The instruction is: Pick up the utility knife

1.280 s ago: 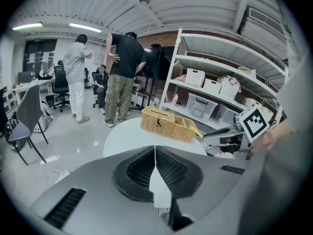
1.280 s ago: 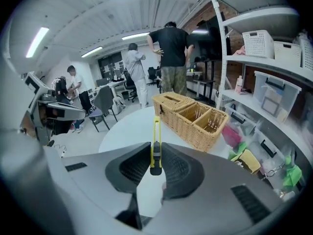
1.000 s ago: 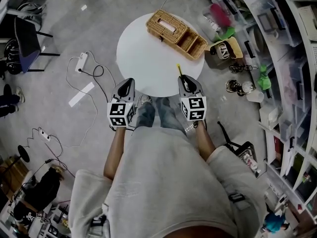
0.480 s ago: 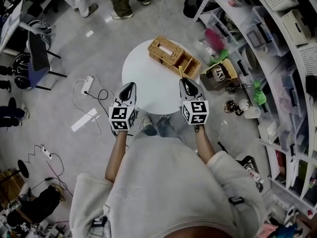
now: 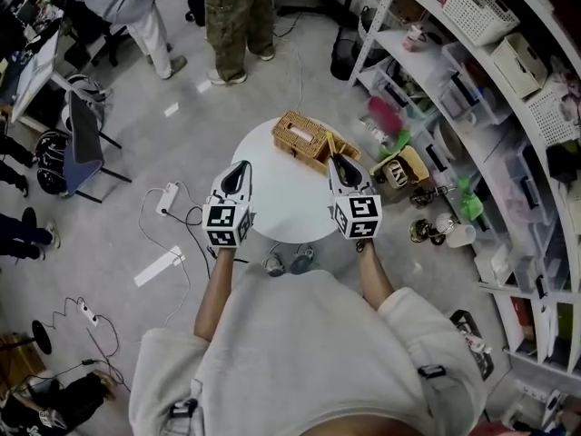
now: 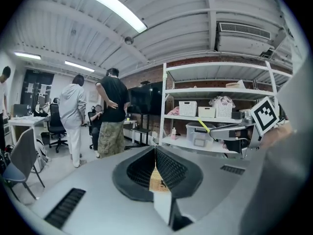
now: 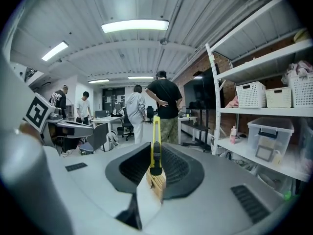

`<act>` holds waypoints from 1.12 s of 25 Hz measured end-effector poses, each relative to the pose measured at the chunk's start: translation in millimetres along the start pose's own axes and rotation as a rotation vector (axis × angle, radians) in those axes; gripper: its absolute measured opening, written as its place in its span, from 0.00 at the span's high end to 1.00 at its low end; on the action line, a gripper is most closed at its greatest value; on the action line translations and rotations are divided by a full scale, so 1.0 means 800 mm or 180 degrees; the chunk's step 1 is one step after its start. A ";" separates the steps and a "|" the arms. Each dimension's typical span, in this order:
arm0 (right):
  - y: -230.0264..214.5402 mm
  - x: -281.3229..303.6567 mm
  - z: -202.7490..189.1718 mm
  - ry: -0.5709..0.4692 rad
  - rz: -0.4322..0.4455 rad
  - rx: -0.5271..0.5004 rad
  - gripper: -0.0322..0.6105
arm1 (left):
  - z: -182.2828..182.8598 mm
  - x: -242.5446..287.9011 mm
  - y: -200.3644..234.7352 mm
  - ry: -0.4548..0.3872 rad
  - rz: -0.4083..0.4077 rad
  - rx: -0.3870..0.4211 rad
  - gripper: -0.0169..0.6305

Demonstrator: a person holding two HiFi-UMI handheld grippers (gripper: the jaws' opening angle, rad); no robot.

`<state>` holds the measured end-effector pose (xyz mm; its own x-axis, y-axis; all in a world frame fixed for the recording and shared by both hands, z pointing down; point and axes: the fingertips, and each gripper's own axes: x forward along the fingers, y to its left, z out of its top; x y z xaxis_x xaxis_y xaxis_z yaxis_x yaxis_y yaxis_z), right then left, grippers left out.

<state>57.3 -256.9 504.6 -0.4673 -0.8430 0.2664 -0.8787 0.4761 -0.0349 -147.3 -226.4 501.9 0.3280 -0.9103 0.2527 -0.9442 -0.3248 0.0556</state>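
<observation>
The right gripper is clamped on the utility knife. The knife is yellow with a black slider. It stands up straight between the two jaws, and its yellow end pokes out past the tips. It is up in the air above the right edge of the table, not lying on it.

The left gripper has its jaws pressed together with nothing in them. It is over the left edge of the table. Both grippers point away from the person, side by side and well apart.

Below them is a round white table. A woven basket sits on its far side, nearer the right gripper. On the right is a tall white shelf full of boxes and small things. On the left is a grey chair. A white power strip lies on the floor near the table. Far off, two people stand on the grey floor.
</observation>
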 end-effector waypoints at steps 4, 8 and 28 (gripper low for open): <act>0.000 0.002 0.023 -0.0143 0.0008 -0.0047 0.82 | 0.021 0.000 0.007 -0.0115 0.0046 0.0069 0.94; 0.001 0.001 0.041 -0.0246 0.0025 -0.0071 0.82 | 0.041 0.000 0.010 -0.0210 0.0075 0.0119 0.94; 0.011 0.003 0.052 -0.0302 0.0100 -0.0109 0.82 | 0.053 0.001 0.005 -0.0290 0.0087 0.0160 0.94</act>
<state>44.5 -265.3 465.2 -0.5031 -0.8467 0.1732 -0.8604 0.5095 -0.0084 -149.6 -239.7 461.3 0.3057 -0.9378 0.1644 -0.9508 -0.3098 0.0008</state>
